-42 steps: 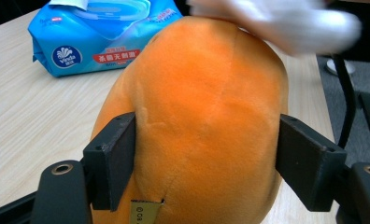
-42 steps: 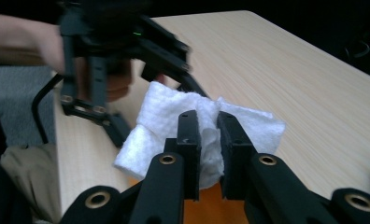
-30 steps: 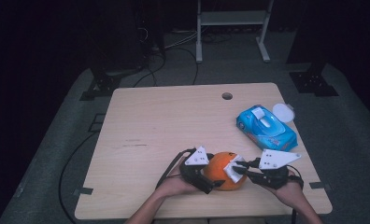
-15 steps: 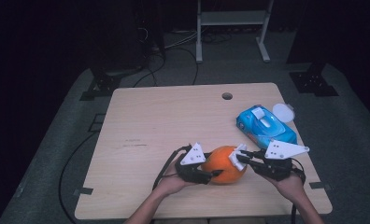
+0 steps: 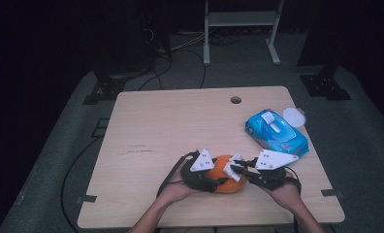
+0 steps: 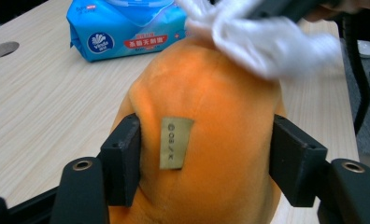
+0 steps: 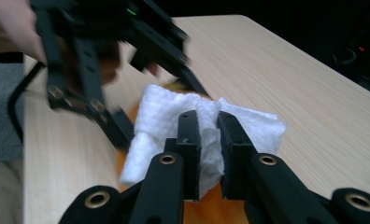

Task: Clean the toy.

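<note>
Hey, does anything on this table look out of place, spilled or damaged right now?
Nothing spilled or broken. One oddity: the blue wet-wipe pack has its white flip lid standing open. The orange plush toy is squeezed in the left gripper while the right gripper presses a white wipe on it.

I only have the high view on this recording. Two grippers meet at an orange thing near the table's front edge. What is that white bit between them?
Observer: A folded white wipe, pinched in the right gripper, lying on the orange plush toy.
Operator: Is the left gripper holding the toy?
Observer: Yes, the left gripper has its pads pressed into both sides.
Operator: Any marking on the toy?
Observer: A small sewn fabric label faces the left gripper.
</note>
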The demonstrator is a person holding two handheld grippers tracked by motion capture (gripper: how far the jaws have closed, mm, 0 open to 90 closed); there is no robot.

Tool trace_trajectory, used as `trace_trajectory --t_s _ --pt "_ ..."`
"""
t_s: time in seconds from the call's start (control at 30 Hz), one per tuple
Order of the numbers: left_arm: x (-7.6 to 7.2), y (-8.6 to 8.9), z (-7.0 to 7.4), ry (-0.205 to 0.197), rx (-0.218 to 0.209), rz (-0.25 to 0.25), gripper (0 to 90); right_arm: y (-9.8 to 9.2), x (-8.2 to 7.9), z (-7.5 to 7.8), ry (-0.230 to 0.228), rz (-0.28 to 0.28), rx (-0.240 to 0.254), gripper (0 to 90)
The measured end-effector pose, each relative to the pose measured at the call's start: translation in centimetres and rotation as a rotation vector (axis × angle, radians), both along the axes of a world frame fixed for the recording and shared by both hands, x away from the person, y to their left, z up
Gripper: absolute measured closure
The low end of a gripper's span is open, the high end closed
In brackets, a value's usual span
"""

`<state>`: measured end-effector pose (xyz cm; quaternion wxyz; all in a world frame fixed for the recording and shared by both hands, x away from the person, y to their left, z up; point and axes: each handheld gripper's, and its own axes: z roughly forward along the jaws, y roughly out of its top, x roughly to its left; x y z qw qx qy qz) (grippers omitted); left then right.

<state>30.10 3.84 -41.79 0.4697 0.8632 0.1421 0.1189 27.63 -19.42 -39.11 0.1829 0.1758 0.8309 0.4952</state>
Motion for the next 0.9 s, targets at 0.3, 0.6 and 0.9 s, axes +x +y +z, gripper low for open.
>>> trace_trajectory --t_s 0.3,0.6,0.9 --pt "0.8 0.8 -0.2 0.011 -0.059 0.010 9.5 -1.6 0.4 -1.0 0.023 -0.034 -0.023 79.7" --pt "1.0 0.7 -1.2 0.066 -0.101 -0.042 19.7 -4.0 1.1 -2.0 0.071 -0.086 0.009 79.7" --pt "1.9 0.4 -2.5 0.137 -0.087 -0.045 4.1 -4.1 1.1 -2.2 0.088 -0.075 0.021 79.5"
